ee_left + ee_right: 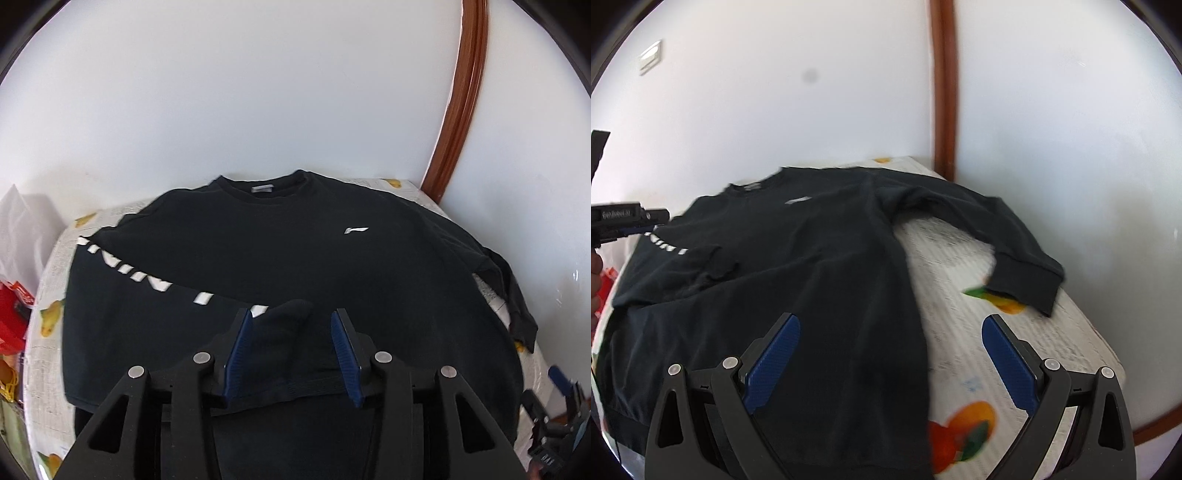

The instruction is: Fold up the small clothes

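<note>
Currently mid-fold: black sweatshirt [295, 258] lies flat, front up, on the fruit-print table [1015, 350], one sleeve [288, 325] folded across the body. Left gripper [291, 347] jaws parted, cuff loose between them. Right gripper [890, 362] jaws wide apart, empty. Next, likely: right sleeve [1015, 258]. Soft knit, ribbed cuffs.

Lay between the jaws, matt black knit sweatshirt [295, 258]; beneath, smooth printed tablecloth [979, 350]; beyond, glossy wooden trim [461, 103].
</note>
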`<state>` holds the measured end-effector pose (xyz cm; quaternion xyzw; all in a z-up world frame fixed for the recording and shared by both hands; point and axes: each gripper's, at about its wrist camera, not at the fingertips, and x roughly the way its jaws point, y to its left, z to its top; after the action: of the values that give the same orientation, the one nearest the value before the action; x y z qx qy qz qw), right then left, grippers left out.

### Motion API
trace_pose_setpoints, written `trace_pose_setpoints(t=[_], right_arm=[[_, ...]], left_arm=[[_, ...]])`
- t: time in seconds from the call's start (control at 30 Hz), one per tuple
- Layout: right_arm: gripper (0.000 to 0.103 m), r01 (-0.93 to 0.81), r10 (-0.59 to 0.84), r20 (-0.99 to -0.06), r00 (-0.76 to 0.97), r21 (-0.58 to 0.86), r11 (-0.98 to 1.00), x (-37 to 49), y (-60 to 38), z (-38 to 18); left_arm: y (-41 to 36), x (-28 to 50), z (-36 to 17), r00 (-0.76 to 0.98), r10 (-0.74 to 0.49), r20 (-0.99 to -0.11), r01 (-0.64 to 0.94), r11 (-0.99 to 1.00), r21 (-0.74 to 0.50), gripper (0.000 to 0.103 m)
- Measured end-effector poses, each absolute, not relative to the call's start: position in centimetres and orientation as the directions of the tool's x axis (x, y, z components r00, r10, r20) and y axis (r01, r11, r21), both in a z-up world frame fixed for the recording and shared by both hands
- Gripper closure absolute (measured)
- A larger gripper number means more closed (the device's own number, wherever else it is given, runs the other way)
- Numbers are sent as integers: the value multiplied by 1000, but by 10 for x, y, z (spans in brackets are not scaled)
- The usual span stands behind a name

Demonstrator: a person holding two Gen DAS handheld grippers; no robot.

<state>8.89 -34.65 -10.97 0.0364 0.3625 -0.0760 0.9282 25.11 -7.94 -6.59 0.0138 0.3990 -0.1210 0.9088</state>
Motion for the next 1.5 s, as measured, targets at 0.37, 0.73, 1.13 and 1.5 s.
trace_pose_setpoints(t=[0.37,0.73,1.13,1.5], right_arm=[[33,-68,85,-713,696,52,996,160,-238,-108],[37,-116,125,-847,517,75,990,251,-171,-178],[84,-148,192,-826,531,133,980,277,-149,-173],[84,-95,132,-683,719,91,991,306,-206,-82]], left_arm=[[65,233,-101,628,-32,-777,7,999,-35,41],[138,209,-159,552,-29,-833,-57,996,-72,35],[122,218,-174,567,23,-824,-51,999,-8,30],[130,220,-177,558,62,-827,-106,994,3,25]])
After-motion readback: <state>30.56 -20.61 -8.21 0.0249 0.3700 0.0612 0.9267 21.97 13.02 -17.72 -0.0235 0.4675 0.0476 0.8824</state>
